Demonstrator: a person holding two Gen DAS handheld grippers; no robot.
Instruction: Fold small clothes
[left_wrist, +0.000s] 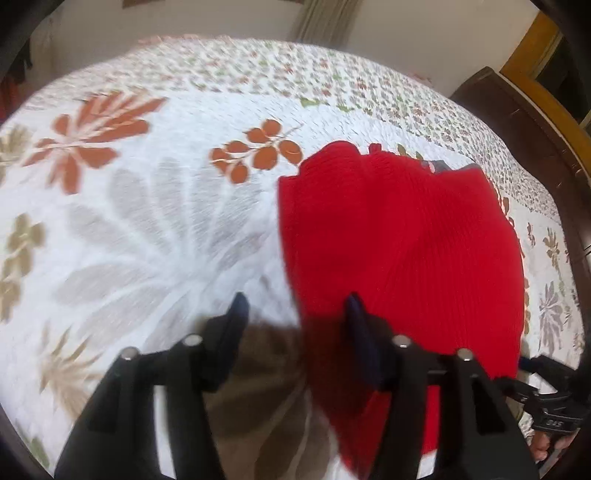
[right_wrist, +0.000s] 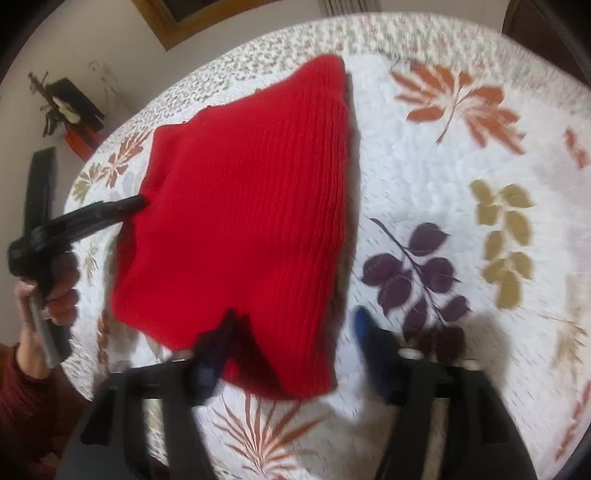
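Red knit garment (left_wrist: 399, 236) lies flat on a quilted bedspread (left_wrist: 155, 229), ribbed texture visible, folded into a roughly trapezoid shape. Both views are motion-blurred; fine detail cannot be confirmed.

Left gripper (left_wrist: 295, 306): jaws spread wide. 1 finger (left_wrist: 238, 314) stands over bare bedspread just off the garment's near edge; the other finger (left_wrist: 356, 317) stands over the garment's near corner. Nothing is held between them. Contact with the cloth cannot be told. In the right wrist view, the left gripper (right_wrist: 138, 202) appears beside the garment's left edge, its tip touching or just at that edge, and a hand (right_wrist: 55, 291) with a dark red sleeve (right_wrist: 22, 398) grips its handle.

Right gripper (right_wrist: 295, 317): jaws spread wide, nothing held. 1 finger (right_wrist: 225, 332) overlaps the garment's near edge; the other finger (right_wrist: 365, 328) stands over bare bedspread just right of the garment, near a purple leaf print (right_wrist: 413, 273).

Bedspread: white ground with orange, tan and purple leaf prints. A small grey patch (left_wrist: 439, 166) shows at the garment's far edge. A dark wooden frame (left_wrist: 517, 110) runs beyond the garment's far right side.
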